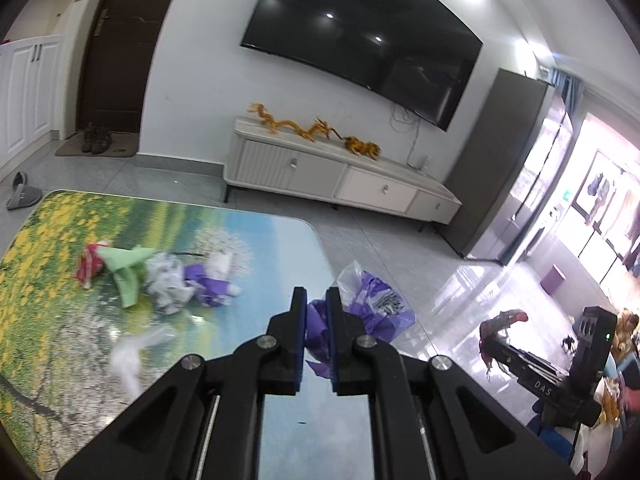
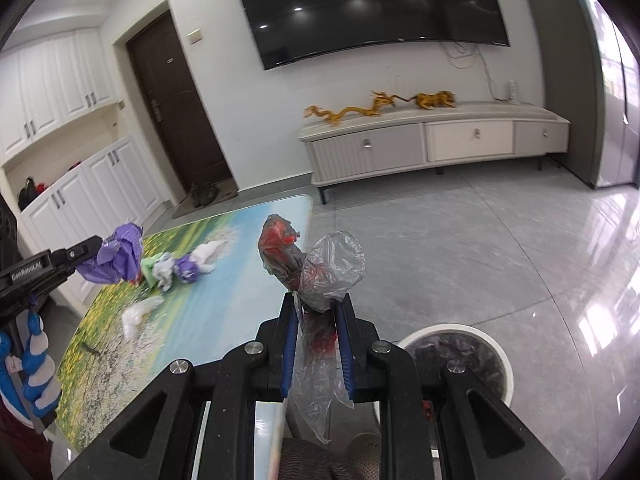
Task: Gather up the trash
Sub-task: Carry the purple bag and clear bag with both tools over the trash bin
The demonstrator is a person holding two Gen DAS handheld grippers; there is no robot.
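Grey floor beyond table edge

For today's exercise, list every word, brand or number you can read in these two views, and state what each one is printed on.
"GenRobot.AI": white lettering on the side of the left gripper, seen from the right wrist view.
"DAS": pale letters on the body of the right gripper, seen from the left wrist view.
Nothing else is readable; the print on the purple bag is only a blurred pattern.
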